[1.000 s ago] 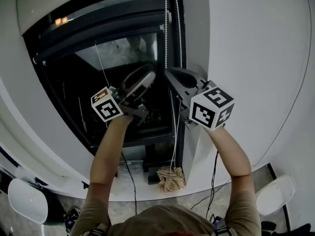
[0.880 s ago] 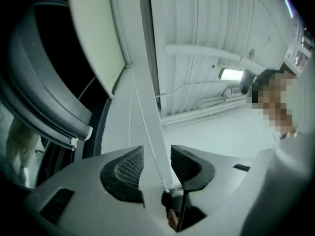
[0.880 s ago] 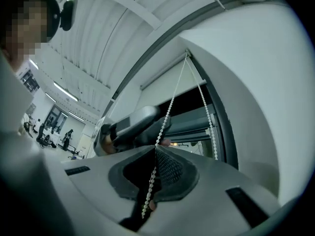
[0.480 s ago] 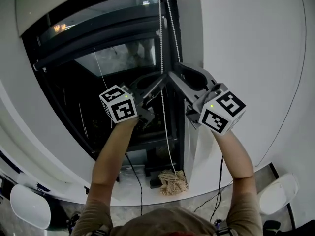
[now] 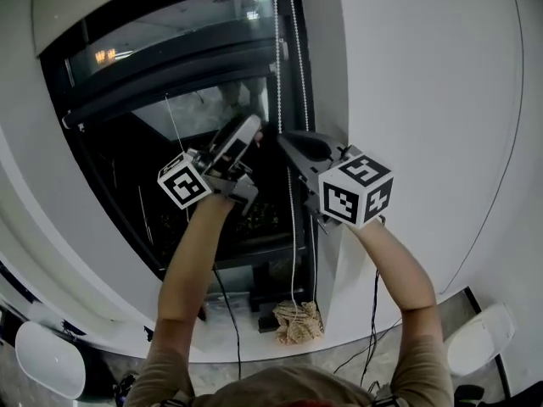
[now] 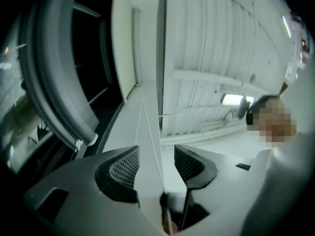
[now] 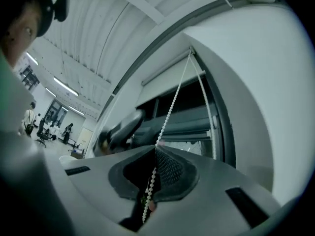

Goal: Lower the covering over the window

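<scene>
The dark roller blind (image 5: 170, 62) sits rolled high on the black window (image 5: 204, 100). Its white bead chain (image 5: 276, 58) hangs in two strands by the right frame. My right gripper (image 5: 282, 139) has just closed and is shut on one strand, and the beads (image 7: 172, 107) run up from its pinched jaws (image 7: 155, 149). My left gripper (image 5: 253, 131) is just left of the chain and its jaws have just been opening. In its own view a thin strand (image 6: 147, 127) passes between the spread pads (image 6: 123, 168) without being pressed, gripper (image 6: 156, 161).
A white wall (image 5: 424, 75) runs along the right of the window frame (image 5: 324, 58). On the floor below lie a beige rope bundle (image 5: 293, 320), black cables (image 5: 371, 312) and white rounded seats (image 5: 47, 354) (image 5: 479, 337).
Half a second ago the left gripper pinched the chain and the right stood wide open. Now the right is shut on the chain, the left has opened and moved up-left, and the chain hangs straighter.
</scene>
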{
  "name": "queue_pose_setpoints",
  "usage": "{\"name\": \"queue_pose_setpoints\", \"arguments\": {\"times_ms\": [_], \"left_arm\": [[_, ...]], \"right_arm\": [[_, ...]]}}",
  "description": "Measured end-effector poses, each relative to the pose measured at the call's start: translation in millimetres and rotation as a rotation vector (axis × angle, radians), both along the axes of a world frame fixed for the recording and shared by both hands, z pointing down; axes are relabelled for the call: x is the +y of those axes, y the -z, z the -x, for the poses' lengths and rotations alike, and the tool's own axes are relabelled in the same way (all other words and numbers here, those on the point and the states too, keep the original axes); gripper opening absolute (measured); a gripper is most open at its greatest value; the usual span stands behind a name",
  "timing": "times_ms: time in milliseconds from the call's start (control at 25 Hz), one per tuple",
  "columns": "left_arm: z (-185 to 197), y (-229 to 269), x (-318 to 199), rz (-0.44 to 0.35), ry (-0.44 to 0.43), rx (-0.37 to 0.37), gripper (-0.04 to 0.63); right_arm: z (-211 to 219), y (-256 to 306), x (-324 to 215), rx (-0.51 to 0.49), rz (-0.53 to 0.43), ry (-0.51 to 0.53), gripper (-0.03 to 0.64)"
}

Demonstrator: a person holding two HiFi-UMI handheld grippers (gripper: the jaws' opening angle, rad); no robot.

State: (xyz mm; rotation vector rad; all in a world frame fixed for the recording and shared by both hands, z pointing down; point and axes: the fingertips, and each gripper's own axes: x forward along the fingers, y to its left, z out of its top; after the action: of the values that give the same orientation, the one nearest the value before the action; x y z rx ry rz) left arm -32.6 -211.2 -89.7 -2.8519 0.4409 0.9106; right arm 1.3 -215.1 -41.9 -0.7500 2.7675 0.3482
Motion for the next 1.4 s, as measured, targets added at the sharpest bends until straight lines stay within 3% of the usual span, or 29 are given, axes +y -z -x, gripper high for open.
{"name": "queue_pose_setpoints", "arguments": {"times_ms": [40, 120, 200, 280, 320, 360, 400, 480, 600, 640, 680, 800, 920, 1000, 1080, 1200, 1400], "left_arm": [[-9, 16, -4, -0.024, 0.052, -0.051, 0.213], [-43, 31, -14, -0.058, 0.164, -0.225, 0.212], [-61, 30, -20, -0.06, 0.234, -0.315, 0.029], [-53, 27, -19, -0.064, 0.258, -0.291, 0.025], [-46, 23, -16, -0.077, 0.272, -0.279, 0.023], [-41, 16, -14, -0.093, 0.289, -0.286, 0.023], [-39, 5, -12, -0.106, 0.301, -0.307, 0.023], [-44, -20, -11, -0.108, 0.296, -0.347, 0.023], [-51, -47, -11, -0.079, 0.251, -0.342, 0.023], [-50, -51, -11, -0.069, 0.238, -0.328, 0.023], [-47, -53, -11, -0.062, 0.229, -0.313, 0.023], [-36, -51, -5, -0.09, 0.201, -0.291, 0.023], [-28, -54, -2, -0.136, 0.184, -0.406, 0.049], [-40, -59, -9, -0.124, 0.155, -0.494, 0.023], [-57, -61, -10, -0.134, 0.124, -0.542, 0.023], [-60, -63, -11, -0.123, 0.115, -0.514, 0.023], [-55, -68, -16, -0.093, 0.088, -0.435, 0.023]], "right_arm": [[3, -11, 1, 0.017, 0.007, 0.006, 0.012], [4, -21, -2, 0.014, 0.022, 0.017, 0.012], [-1, -21, -2, -0.012, 0.028, 0.041, 0.012], [-10, -20, 6, -0.043, -0.031, 0.054, 0.014], [-18, -19, 13, -0.07, -0.075, 0.056, 0.055], [-28, -15, 21, -0.112, -0.112, 0.06, 0.158], [-38, -6, 28, -0.163, -0.137, 0.064, 0.167], [-49, 22, 27, -0.229, -0.168, 0.052, 0.166], [-32, 60, 3, -0.189, -0.164, -0.007, 0.166], [-24, 65, -6, -0.168, -0.145, -0.022, 0.147], [-18, 68, -13, -0.152, -0.12, -0.027, 0.05], [-8, 59, -19, -0.108, -0.051, 0.009, 0.006], [-13, 30, -19, -0.083, -0.002, 0.022, 0.003], [-25, 24, -20, -0.141, 0.005, 0.024, 0.005], [-35, 39, -17, -0.22, -0.045, 0.019, 0.005], [-31, 62, -6, -0.214, -0.164, -0.018, 0.056], [-15, 67, -25, -0.094, -0.133, -0.076, 0.086]]}}
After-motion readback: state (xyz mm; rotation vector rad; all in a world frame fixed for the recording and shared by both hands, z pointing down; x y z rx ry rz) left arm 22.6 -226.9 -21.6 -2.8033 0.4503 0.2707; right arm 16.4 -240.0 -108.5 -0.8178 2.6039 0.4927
